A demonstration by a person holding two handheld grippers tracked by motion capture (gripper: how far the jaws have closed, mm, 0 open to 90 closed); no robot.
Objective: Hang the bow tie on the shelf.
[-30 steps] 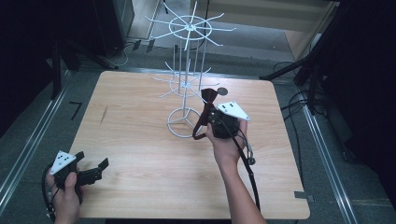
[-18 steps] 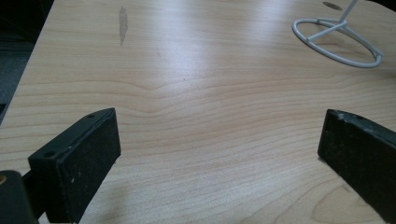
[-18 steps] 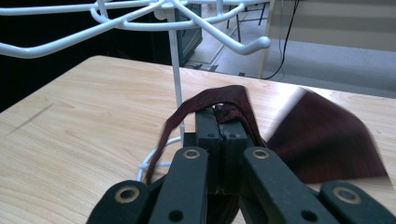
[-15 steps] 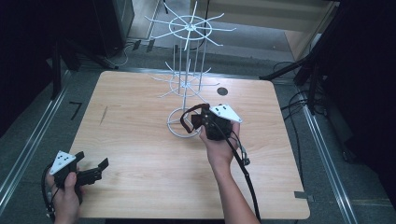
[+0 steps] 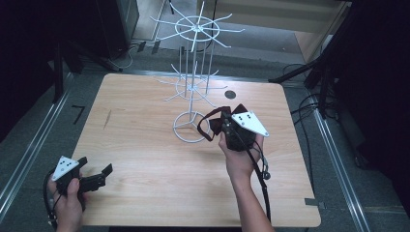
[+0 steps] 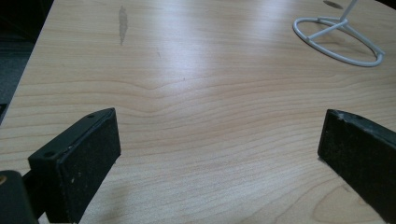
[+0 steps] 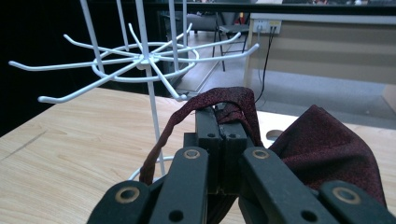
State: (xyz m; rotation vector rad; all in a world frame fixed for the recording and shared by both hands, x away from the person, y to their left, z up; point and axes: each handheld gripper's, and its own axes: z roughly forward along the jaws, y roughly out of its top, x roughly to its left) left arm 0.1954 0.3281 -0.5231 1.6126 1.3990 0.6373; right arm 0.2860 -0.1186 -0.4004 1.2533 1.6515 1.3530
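Right gripper (image 5: 223, 122): held in the person's right hand (image 5: 240, 154) a little to the 3 o'clock side of the table's centre in the high view, its jaws pressed together on the dark red strap (image 7: 205, 105) of a fabric item – a firm pinch, with no gap showing between the pads in the right gripper view.
Dark red fabric piece (image 7: 327, 149): hangs off the closed jaws; the strap loops over their tips and down at 9 o'clock of them, while the wider cloth bunches at 3 o'clock of them in the right gripper view. In the high view the piece (image 5: 216, 124) sits just at 3 o'clock of the stand's ring base.
White wire stand (image 5: 192, 92): upright on the table toward 12 o'clock, a ring base (image 5: 191, 127) at the foot and two tiers of spoked hooks above; in the right gripper view its lower tier (image 7: 135, 58) spreads at 10 o'clock of the jaws, apart from the strap.
Left gripper (image 5: 96, 176): in the person's left hand (image 5: 67, 200) at the table's 7 o'clock corner, jaws spread wide with nothing between them – the left gripper view shows bare wood between the two black pads (image 6: 81, 158).
Table (image 5: 145, 159): light wood, with a small dark round hole (image 5: 230, 94) at 1 o'clock of the stand's base.
Cable (image 5: 261, 174): trails from the right gripper along the forearm toward 6 o'clock.
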